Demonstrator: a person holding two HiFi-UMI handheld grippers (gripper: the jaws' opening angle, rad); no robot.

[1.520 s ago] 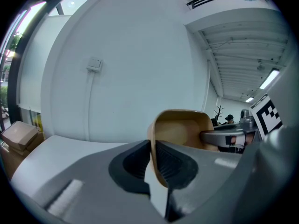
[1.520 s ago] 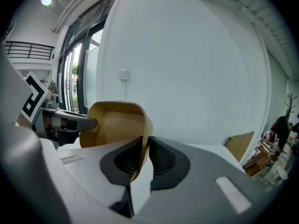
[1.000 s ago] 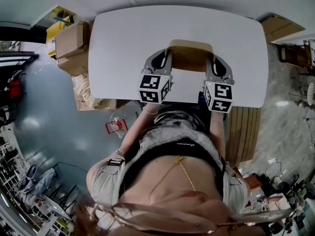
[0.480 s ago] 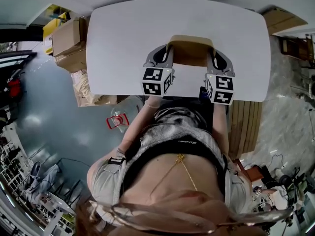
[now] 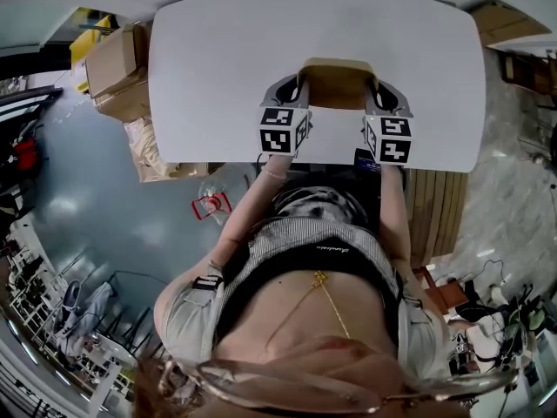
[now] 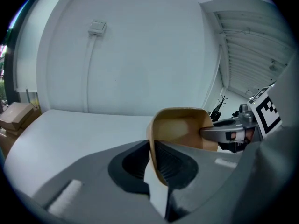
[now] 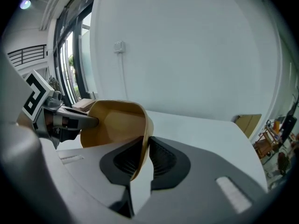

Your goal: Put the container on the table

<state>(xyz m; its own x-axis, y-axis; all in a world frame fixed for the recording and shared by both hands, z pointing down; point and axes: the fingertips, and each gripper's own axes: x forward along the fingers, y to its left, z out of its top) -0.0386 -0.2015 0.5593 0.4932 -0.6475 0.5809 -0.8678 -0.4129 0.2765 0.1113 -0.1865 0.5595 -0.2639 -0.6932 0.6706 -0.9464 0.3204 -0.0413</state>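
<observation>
Left claw [image 6: 154, 160], right claw [image 7: 142, 155] clamp container [image 5: 335, 81] walls over table [image 5: 218, 59]; cardboard boxes [image 5: 117, 64] alongside.

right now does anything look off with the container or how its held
Nothing stands out. The tan container sits evenly between the left gripper and right gripper, each clamped on an opposite side wall, over the white table. It looks empty, with no spill, dent or crack showing.
</observation>
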